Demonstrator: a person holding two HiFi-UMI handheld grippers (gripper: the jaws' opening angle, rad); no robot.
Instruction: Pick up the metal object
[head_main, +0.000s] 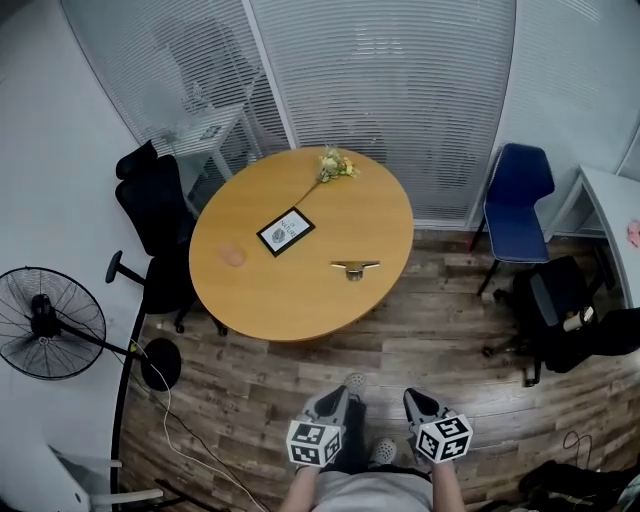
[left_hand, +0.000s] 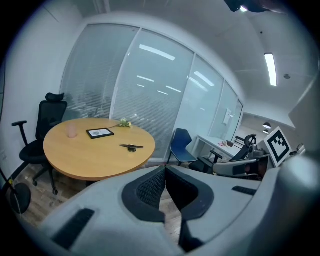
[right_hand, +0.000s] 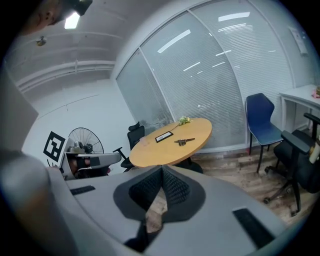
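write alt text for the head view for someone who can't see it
Seen from above, a round wooden table holds a small metal object, a framed card and flowers. The left gripper and right gripper, shut and empty, are well short of it.

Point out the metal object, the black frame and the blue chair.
metal object (head_main: 355, 266), head view, middle of its bar.
black frame (head_main: 286, 231), head view, its white centre.
blue chair (head_main: 512, 232), head view, its seat.
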